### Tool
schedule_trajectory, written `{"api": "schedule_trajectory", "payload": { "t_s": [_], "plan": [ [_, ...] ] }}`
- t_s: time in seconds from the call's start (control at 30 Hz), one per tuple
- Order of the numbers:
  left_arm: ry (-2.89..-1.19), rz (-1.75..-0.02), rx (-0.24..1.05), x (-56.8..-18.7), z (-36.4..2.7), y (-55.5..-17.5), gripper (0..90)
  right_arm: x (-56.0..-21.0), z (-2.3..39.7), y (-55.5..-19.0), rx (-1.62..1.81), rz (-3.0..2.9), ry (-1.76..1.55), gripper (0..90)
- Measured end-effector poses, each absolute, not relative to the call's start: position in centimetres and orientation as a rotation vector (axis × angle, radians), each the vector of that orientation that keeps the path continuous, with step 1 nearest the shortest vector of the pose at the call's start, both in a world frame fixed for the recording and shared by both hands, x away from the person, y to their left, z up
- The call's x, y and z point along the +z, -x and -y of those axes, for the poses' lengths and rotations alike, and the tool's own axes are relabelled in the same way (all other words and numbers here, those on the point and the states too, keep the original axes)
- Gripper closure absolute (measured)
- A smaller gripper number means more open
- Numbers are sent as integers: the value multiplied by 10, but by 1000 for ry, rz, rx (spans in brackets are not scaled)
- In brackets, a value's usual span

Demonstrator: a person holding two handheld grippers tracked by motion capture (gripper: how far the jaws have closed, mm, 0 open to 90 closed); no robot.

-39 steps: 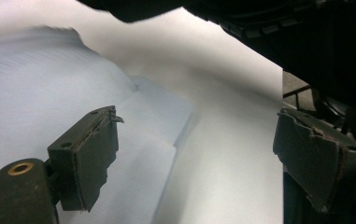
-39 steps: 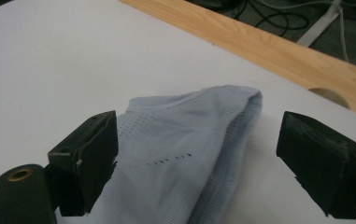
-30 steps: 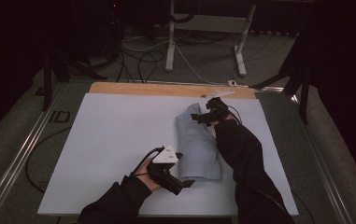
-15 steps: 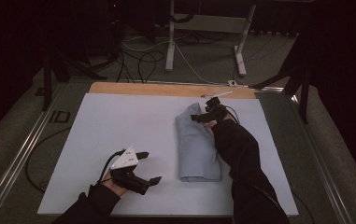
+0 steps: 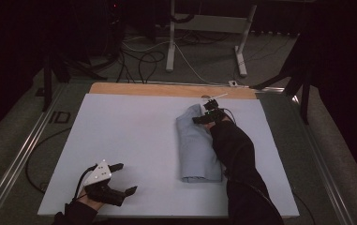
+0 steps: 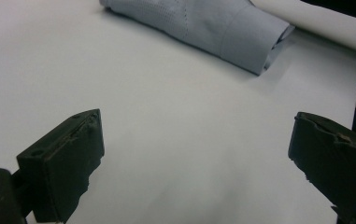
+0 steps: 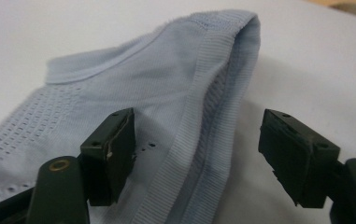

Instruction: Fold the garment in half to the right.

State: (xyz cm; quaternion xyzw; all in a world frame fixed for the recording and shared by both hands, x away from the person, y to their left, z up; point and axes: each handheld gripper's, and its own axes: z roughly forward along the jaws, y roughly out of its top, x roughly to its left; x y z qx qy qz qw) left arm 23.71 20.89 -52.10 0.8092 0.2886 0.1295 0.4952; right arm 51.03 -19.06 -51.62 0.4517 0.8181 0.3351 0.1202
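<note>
- We see the right hand-held gripper [image 5: 205,114] at the far end of the folded garment [image 5: 196,147], low over the cloth, with the person's dark sleeve [image 5: 234,154] running along the garment's right side.
- In the right gripper view its jaws have just been closing and stand partly spread; the garment's ribbed, folded edge [image 7: 213,116] lies between them, and the pads do not yet press on it.
- One jaw hangs over the perforated cloth and the other over bare table beside the garment's edge.
- We see the left hand-held gripper [image 5: 120,178] well apart from the garment, off toward the near left corner of the table, with the grey three-cornered plate on top of it.
- Its jaws are spread wide with nothing between them, and the left gripper view shows bare white table [image 6: 166,140] under them.
- The garment is pale blue and folded into a long, narrow bundle that lies right of the table's middle, lengthwise from the near side toward the far side.
- In the left gripper view the garment's near end [image 6: 241,37] lies flat on the table, well beyond the jaws.
- The table [image 5: 129,136] has a white top, and a wooden strip [image 5: 167,90] runs along its far edge beyond the garment.
- Past the table from the garment we see cables [image 5: 138,61] on the floor and a white stand [image 5: 171,42].
</note>
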Motion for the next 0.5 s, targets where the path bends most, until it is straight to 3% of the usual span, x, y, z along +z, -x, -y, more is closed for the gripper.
{"api": "schedule_trajectory", "payload": {
  "t_s": [0.17, 0.33, 0.5],
  "plan": [
    [-1957, -709, 317, -522, -210, -238, 44, -520, 190, -510, 978, -2444, -1303, 539],
    [-1963, -717, 314, -524, -209, -238, 44, -514, 188, -506, 956, -2443, -1229, 844],
    [-1956, -707, 326, -523, -209, -238, 44, -503, 184, -498, 1003, -2409, -1158, 860]
  ]
}}
